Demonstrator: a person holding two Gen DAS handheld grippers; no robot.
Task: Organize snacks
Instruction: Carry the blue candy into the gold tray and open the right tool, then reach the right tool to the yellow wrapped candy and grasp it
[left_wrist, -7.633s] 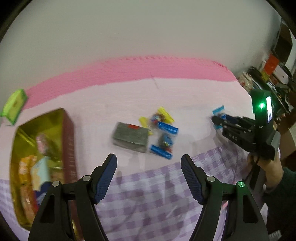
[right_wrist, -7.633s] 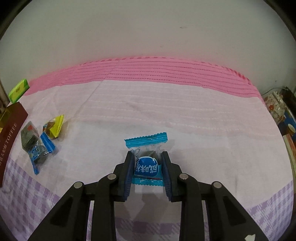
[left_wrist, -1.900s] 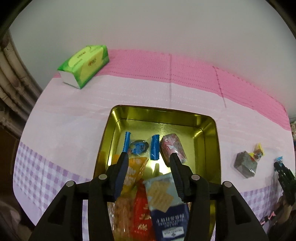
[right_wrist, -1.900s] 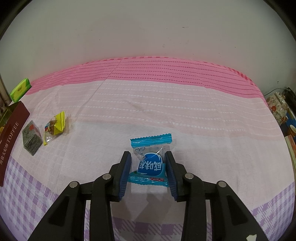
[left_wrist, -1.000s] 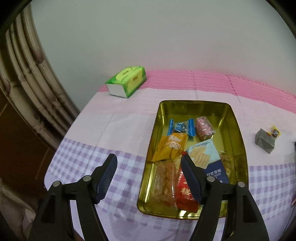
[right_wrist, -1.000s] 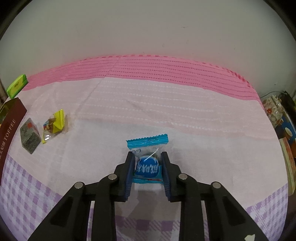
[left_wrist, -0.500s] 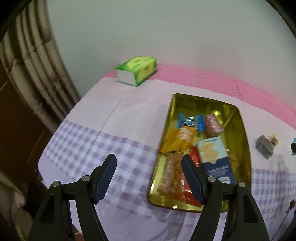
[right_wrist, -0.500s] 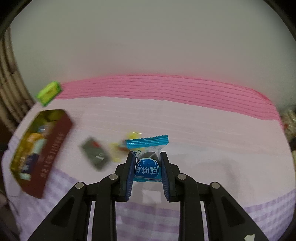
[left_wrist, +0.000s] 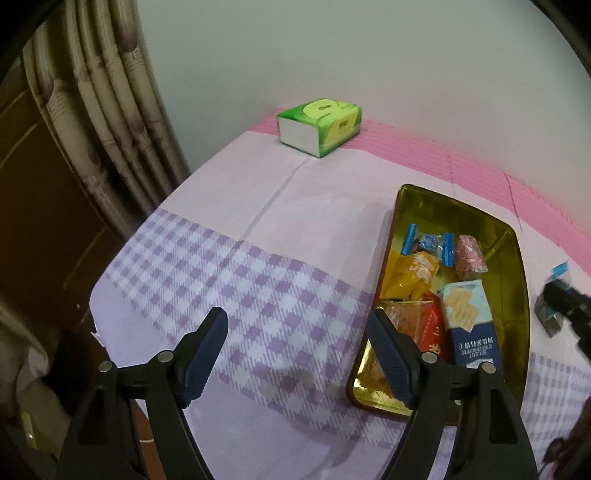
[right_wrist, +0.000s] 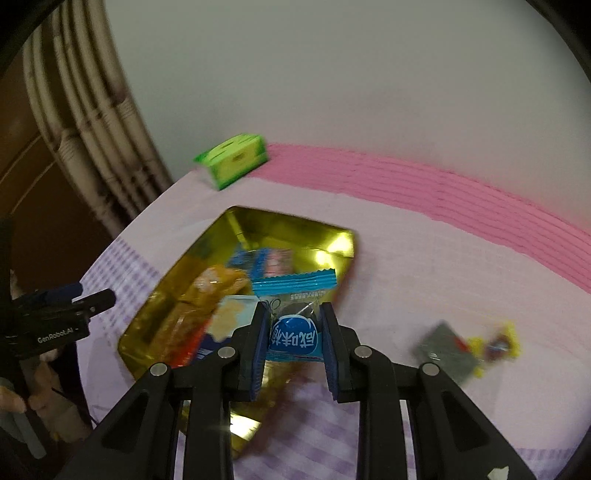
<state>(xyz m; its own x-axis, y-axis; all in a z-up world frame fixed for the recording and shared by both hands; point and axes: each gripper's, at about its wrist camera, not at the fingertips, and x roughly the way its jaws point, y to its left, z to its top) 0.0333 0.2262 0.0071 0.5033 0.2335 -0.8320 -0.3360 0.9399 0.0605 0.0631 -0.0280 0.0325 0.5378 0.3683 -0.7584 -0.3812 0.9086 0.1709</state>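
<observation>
My right gripper (right_wrist: 294, 332) is shut on a blue candy packet (right_wrist: 294, 338) and holds it in the air over the near right edge of the gold tin (right_wrist: 288, 223). The tin (left_wrist: 400, 199) holds several snacks, among them a blue cracker pack (left_wrist: 469, 321) and an orange packet (left_wrist: 413, 275). My left gripper (left_wrist: 297, 338) is open and empty, above the checked cloth left of the tin. The right gripper with its candy shows at the right edge of the left wrist view (left_wrist: 561, 299). A grey packet (right_wrist: 448, 352) and a yellow candy (right_wrist: 498, 343) lie on the cloth right of the tin.
A green tissue pack (left_wrist: 319, 127) sits at the back left by the wall; it also shows in the right wrist view (right_wrist: 234, 158). A curtain (left_wrist: 107, 122) hangs at the left. The table edge (left_wrist: 110, 280) drops off at the left. The left gripper's body (right_wrist: 55, 321) shows at the left.
My right gripper has lifted the blue candy and carried it left from the open cloth to above the tin. My left gripper has drawn back left, away from the tin, still open.
</observation>
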